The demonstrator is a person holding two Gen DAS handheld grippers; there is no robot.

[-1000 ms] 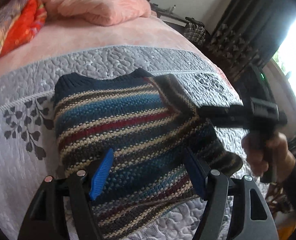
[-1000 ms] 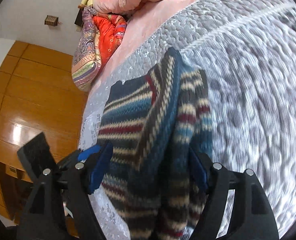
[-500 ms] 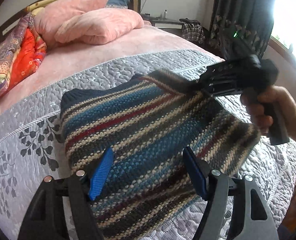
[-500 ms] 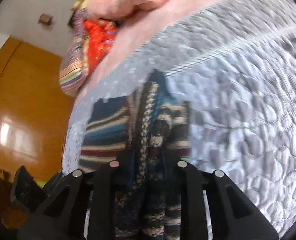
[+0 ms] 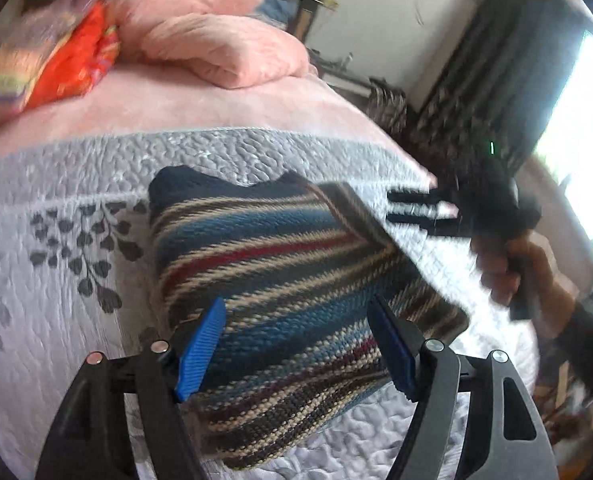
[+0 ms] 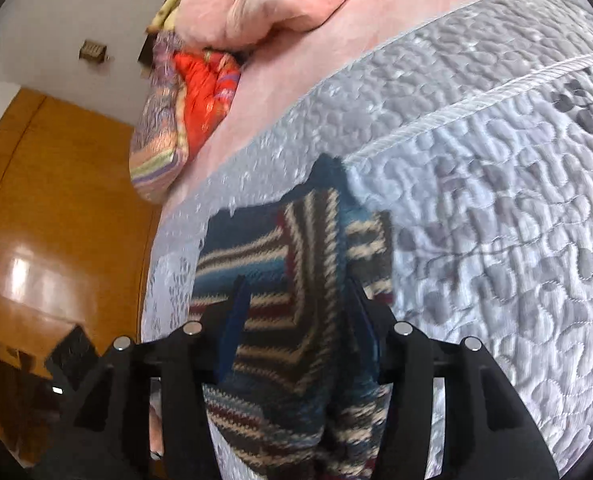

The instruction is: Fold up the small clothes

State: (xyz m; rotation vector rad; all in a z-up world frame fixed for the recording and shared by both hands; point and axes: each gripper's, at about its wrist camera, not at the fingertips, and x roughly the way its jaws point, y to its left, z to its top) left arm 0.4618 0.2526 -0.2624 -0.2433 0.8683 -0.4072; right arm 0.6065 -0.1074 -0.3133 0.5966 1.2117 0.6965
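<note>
A striped knit sweater [image 5: 280, 276] in navy, blue, red and cream lies on the grey quilted bedspread [image 5: 68, 264]. One sleeve [image 5: 360, 224] is folded diagonally across its right side. My left gripper [image 5: 296, 354] hovers open over the sweater's near edge, its blue pads [image 5: 200, 352] wide apart. In the left wrist view my right gripper [image 5: 410, 208] is held by a hand [image 5: 508, 276] just beyond the sleeve's edge, clear of the knit. In the right wrist view my right gripper [image 6: 296, 328] stands open above the sweater [image 6: 296, 264], with nothing pinched.
Pink pillows [image 5: 224, 52] and a red patterned quilt [image 5: 68, 64] lie at the head of the bed. The bed's right edge drops off toward dark curtains [image 5: 476, 92] and a bright window. A wooden wardrobe [image 6: 48, 240] stands on the other side.
The right gripper, shut on the sleeve half a second ago, has opened and drawn back to the right. The sleeve now lies across the sweater. The left gripper stays open.
</note>
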